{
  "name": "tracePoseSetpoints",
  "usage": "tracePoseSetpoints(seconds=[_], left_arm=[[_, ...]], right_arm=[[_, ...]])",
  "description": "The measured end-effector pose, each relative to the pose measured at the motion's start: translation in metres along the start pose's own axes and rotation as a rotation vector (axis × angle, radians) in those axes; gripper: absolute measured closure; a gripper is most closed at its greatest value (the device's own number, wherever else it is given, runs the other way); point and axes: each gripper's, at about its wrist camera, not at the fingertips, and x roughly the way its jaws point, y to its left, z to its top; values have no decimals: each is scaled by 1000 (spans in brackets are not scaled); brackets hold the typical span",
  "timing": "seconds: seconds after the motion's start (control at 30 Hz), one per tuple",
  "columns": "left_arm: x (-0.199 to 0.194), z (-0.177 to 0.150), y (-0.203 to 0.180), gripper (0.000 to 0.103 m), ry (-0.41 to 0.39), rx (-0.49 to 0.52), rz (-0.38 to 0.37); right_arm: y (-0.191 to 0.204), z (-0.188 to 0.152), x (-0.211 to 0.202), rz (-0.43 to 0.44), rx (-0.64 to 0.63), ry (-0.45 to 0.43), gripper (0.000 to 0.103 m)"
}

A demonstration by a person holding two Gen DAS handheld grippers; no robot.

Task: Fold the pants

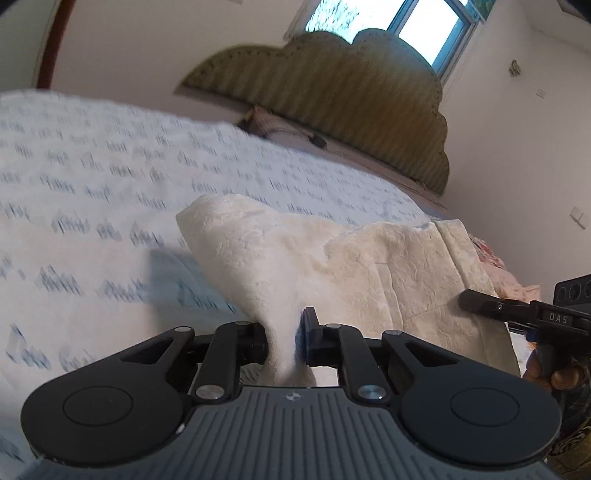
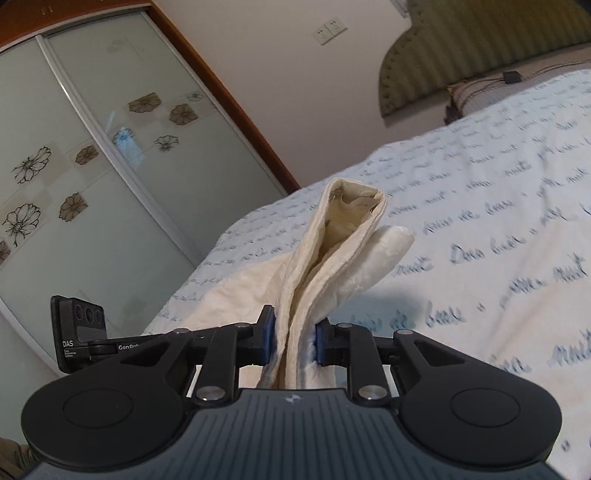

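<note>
Cream textured pants (image 1: pixel 295 251) lie partly lifted over a bed covered in a white sheet with blue script (image 1: pixel 92 177). My left gripper (image 1: pixel 284 336) is shut on a bunched fold of the pants and holds it above the sheet. My right gripper (image 2: pixel 293 332) is shut on the waistband end of the pants (image 2: pixel 340 243), which stands up open with its inside label showing. The right gripper also shows at the right edge of the left wrist view (image 1: pixel 480 301), against the pants' edge. The left gripper's body shows at the left of the right wrist view (image 2: pixel 79 332).
An olive striped headboard (image 1: pixel 332 96) and a pillow (image 1: pixel 280 125) stand at the bed's far end. A window (image 1: pixel 424 26) is behind it. A glass wardrobe door with flower prints (image 2: pixel 74 147) stands left of the bed (image 2: pixel 480 221). Pink patterned fabric (image 1: pixel 491 254) lies past the pants.
</note>
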Motion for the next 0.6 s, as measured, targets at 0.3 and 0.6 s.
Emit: tracePoseSetpoints(seconds=[0.3, 0.6], left_arm=[[18, 37, 50, 87, 31, 26, 186], [23, 21, 64, 56, 63, 35, 261]], right_arm=[[-18, 9, 95, -25, 61, 49, 82], [-18, -5, 84, -260, 19, 46, 61]])
